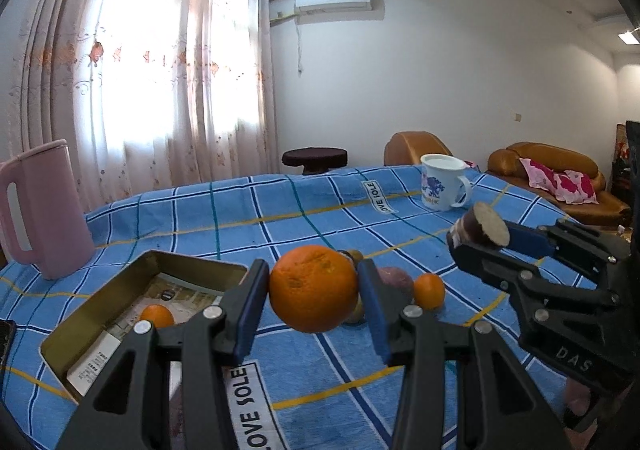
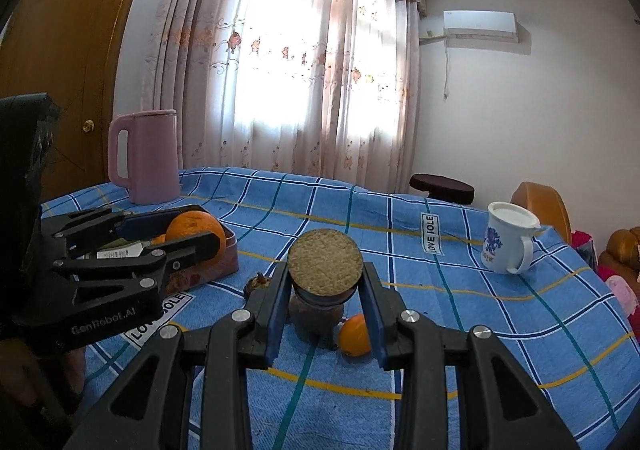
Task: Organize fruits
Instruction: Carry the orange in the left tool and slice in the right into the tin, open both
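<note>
The left hand-held gripper clamps a large, dimpled orange above the tin box's right edge. The right hand-held gripper grips a cork-topped brown jar, further right of the box.

**Fruit, tin and vessels on the covered table**

A tablecloth covers the table. In the left wrist view, the tin lies at the near left with a small orange inside it. The kettle stands behind the tin, at the left edge. The mug stands at the far right. Right of the tin, a large orange is above the cloth; a second small orange lies on the cloth to its right. A stool and sofa stand beyond the table.
</note>
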Demonstrator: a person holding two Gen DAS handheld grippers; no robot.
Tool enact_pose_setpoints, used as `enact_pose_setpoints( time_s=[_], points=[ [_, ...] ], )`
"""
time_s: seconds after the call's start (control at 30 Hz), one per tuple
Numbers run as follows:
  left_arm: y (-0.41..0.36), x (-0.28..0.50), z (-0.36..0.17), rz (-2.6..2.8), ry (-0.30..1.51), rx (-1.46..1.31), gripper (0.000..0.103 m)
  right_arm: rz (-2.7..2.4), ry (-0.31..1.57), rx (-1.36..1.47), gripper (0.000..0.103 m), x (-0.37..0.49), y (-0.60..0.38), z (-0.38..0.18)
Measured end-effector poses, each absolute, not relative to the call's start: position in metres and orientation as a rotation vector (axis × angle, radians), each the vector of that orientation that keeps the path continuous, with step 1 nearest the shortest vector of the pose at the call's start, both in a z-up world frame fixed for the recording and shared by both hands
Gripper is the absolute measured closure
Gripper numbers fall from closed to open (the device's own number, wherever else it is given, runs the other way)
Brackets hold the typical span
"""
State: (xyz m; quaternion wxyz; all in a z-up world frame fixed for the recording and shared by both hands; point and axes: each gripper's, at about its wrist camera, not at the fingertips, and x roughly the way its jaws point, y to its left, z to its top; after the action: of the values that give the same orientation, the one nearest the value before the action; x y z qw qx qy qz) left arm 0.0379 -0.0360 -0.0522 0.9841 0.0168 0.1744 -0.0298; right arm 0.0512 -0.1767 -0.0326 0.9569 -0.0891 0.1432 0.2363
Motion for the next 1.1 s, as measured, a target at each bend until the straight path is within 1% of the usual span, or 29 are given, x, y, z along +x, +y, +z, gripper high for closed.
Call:
enact_pose_setpoints(
  time_s=[0.33, 0.7, 0.87, 1.1],
  points=[
    [-0.013, 0.030, -0.042, -0.020, 0.340, -0.001, 0.055, 0.530, 0.305, -0.175, 0.067, 0.058, -0.159, -0.018],
    [0.048, 0.028, -0.037, 0.098, 0.371, -0.057, 0.055, 0.670, 0.322, -0.199, 0.067, 0.069, -0.099, 0.000],
    [0.076, 0.028, -0.040, 0.138, 0.392, -0.082, 0.055, 0.734, 0.345, -0.212, 0.067, 0.073, -0.067, -0.001],
    [0.115, 0.027, -0.046, 0.192, 0.430, -0.126, 0.055, 0.811, 0.409, -0.240, 0.067, 0.074, -0.025, -0.016]
  ],
)
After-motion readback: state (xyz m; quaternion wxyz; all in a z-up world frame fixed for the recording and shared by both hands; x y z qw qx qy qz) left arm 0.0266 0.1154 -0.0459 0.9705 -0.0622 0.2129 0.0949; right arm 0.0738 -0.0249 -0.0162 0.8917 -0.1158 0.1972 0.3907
